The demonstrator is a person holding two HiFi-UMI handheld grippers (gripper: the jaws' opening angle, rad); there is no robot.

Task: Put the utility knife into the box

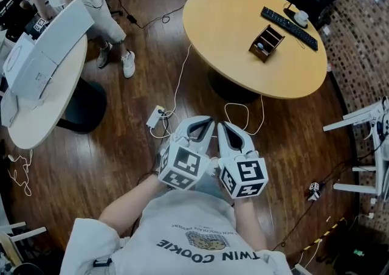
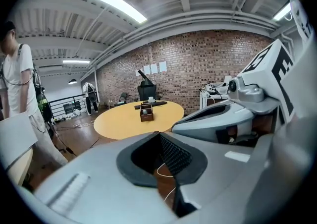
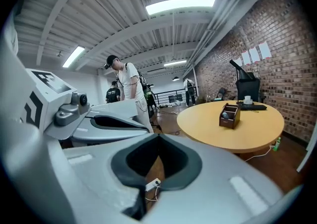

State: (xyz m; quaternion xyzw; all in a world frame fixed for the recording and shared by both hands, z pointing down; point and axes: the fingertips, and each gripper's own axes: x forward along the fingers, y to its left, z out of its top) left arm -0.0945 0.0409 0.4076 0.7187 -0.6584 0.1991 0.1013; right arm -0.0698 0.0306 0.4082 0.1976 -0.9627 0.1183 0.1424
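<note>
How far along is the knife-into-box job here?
Nothing looks done. In hand: nothing; the left gripper and right gripper are shut, empty, over the floor short of the round table. The wooden box sits there; I cannot make out a utility knife. Left: find it, grip it, box it.

A round table (image 1: 231, 18) bears a box (image 1: 266, 42); a keyboard (image 1: 289, 27) lies beside.
</note>
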